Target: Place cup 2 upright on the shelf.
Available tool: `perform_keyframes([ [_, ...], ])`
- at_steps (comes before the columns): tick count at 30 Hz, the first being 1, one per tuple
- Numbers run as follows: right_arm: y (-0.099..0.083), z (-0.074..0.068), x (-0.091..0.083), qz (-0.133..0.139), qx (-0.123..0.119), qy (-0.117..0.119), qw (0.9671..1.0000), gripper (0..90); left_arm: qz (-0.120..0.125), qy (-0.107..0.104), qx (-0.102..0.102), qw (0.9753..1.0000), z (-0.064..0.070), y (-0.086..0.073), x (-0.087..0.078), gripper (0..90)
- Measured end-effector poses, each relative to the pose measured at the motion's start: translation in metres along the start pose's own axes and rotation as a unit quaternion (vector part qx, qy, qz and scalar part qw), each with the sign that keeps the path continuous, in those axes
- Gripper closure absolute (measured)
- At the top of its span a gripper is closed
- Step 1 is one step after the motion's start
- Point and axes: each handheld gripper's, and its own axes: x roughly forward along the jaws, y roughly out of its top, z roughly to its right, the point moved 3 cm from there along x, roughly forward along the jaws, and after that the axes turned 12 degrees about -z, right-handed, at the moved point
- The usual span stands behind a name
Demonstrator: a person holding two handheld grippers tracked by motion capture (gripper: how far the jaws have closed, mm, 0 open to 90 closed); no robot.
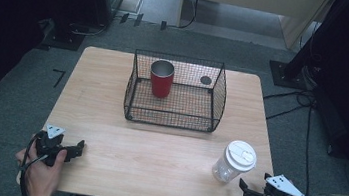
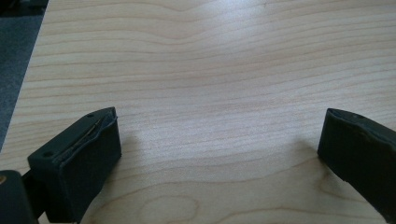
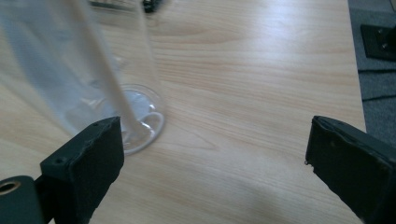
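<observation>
A clear plastic cup (image 1: pixel 233 163) with a white lid stands upright near the table's front right; its see-through wall and base (image 3: pixel 93 88) fill the upper left of the right gripper view, just beyond the left jaw. My right gripper (image 1: pixel 247 191) is open, close behind the cup and a little to its right, nothing between its jaws (image 3: pixel 215 154). A red metal tumbler (image 1: pixel 161 78) stands inside the black wire basket (image 1: pixel 172 120) at the table's back middle. My left gripper (image 1: pixel 75 149) rests open at the front left, over bare wood (image 2: pixel 219 140).
The wooden table (image 1: pixel 156 146) has bare wood between the basket and the front edge. Grey carpet, black stands and cables (image 1: pixel 308 102) surround the table. A black round mark (image 1: pixel 206 80) shows on the tabletop behind the basket mesh.
</observation>
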Motion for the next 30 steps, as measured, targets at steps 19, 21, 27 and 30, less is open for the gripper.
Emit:
perform_keyframes([
  [19,0.016,-0.047,-0.014,0.025,-0.039,0.029,0.9985,6.1,0.001,0.001,-0.003,1.0000,0.000,0.000,0.000,0.0],
  [21,0.018,-0.050,-0.015,0.028,-0.034,0.030,0.9986,6.1,0.000,0.001,-0.004,1.0000,0.000,0.000,0.000,0.0],
  [27,0.027,-0.060,-0.013,0.056,-0.023,0.023,0.9979,6.1,0.000,0.002,-0.004,1.0000,-0.001,0.000,0.000,0.0],
  [30,0.030,-0.062,-0.013,0.064,-0.023,0.029,0.9972,6.1,0.000,0.003,-0.007,1.0000,-0.001,0.000,0.000,0.0],
])
